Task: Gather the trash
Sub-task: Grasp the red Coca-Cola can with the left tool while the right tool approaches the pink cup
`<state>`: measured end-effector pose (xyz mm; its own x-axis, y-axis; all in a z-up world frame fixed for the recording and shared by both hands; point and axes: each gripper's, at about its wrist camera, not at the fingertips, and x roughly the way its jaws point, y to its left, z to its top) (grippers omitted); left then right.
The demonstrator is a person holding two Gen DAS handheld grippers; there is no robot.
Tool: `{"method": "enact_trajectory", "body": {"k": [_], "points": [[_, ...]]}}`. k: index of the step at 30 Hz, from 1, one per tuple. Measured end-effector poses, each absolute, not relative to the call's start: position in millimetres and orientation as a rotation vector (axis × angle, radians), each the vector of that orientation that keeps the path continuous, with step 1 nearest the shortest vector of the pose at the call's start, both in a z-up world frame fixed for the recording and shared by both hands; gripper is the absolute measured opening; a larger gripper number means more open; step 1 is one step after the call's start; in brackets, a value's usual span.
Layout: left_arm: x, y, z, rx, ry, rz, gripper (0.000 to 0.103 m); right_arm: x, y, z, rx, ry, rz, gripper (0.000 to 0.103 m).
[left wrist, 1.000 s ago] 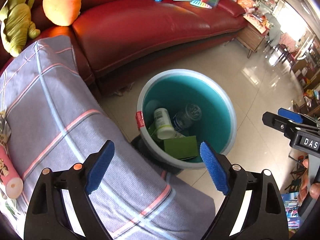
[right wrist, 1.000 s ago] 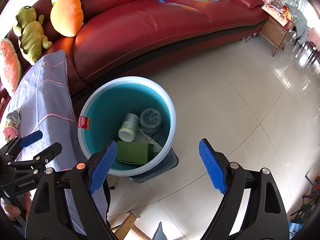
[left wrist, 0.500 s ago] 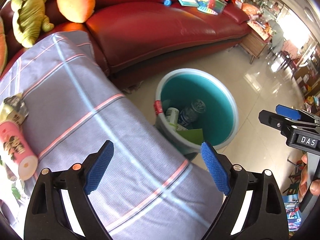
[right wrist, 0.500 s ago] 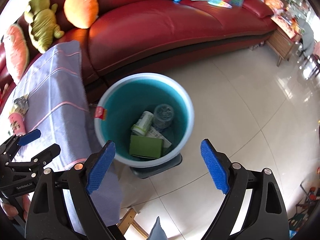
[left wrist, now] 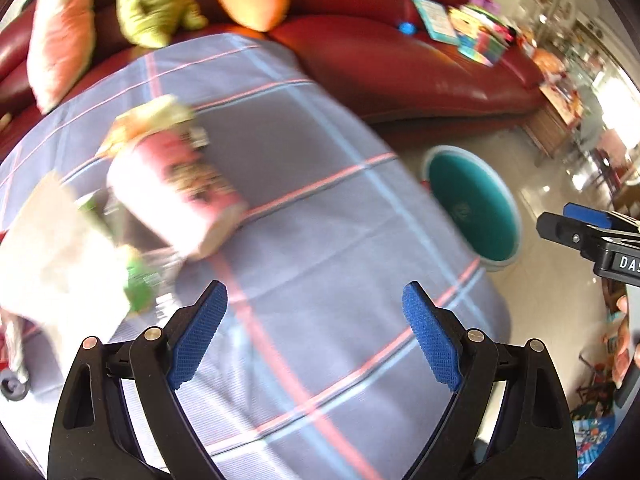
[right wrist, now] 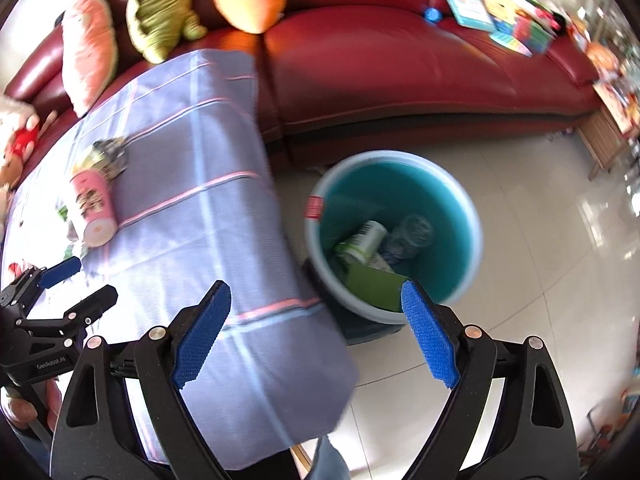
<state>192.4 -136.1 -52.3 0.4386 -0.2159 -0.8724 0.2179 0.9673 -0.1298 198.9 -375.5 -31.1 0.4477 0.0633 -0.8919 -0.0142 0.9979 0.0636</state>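
Observation:
My left gripper (left wrist: 316,336) is open and empty above the table's checked cloth (left wrist: 320,248). A pink can (left wrist: 176,196) lies on its side on the cloth to its upper left, with a crumpled wrapper (left wrist: 156,116) behind it and a white paper (left wrist: 52,256) and green packet (left wrist: 138,284) beside it. My right gripper (right wrist: 316,336) is open and empty over the table corner, beside the teal bin (right wrist: 452,216). The bin holds a white-green bottle (right wrist: 362,240), a clear bottle (right wrist: 412,232) and a green box (right wrist: 372,286). The pink can (right wrist: 90,208) and left gripper (right wrist: 72,284) show at left.
A red sofa (right wrist: 400,80) runs along the back with plush toys (right wrist: 160,8) and books (right wrist: 464,0). The bin (left wrist: 472,208) stands on tiled floor (right wrist: 540,320) off the table's right edge. The right gripper (left wrist: 592,232) shows at the left view's right edge.
Both grippers have swung left, away from the bin and toward the table. The pink can and other trash have come into the left view. Both stay open and empty.

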Motion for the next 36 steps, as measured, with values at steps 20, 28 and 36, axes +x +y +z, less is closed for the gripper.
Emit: {"method": "enact_trajectory", "body": {"k": [20, 28, 36], "points": [[140, 143, -29, -0.285, 1.005, 0.193, 0.090, 212, -173, -15, -0.208, 1.155, 0.309, 0.083], [130, 219, -51, -0.420, 1.023, 0.344, 0.090, 225, -124, -17, -0.262, 1.169, 0.371, 0.083], [139, 215, -87, -0.428, 1.090, 0.281, 0.087, 240, -110, -23, -0.264, 1.188, 0.384, 0.083]]}}
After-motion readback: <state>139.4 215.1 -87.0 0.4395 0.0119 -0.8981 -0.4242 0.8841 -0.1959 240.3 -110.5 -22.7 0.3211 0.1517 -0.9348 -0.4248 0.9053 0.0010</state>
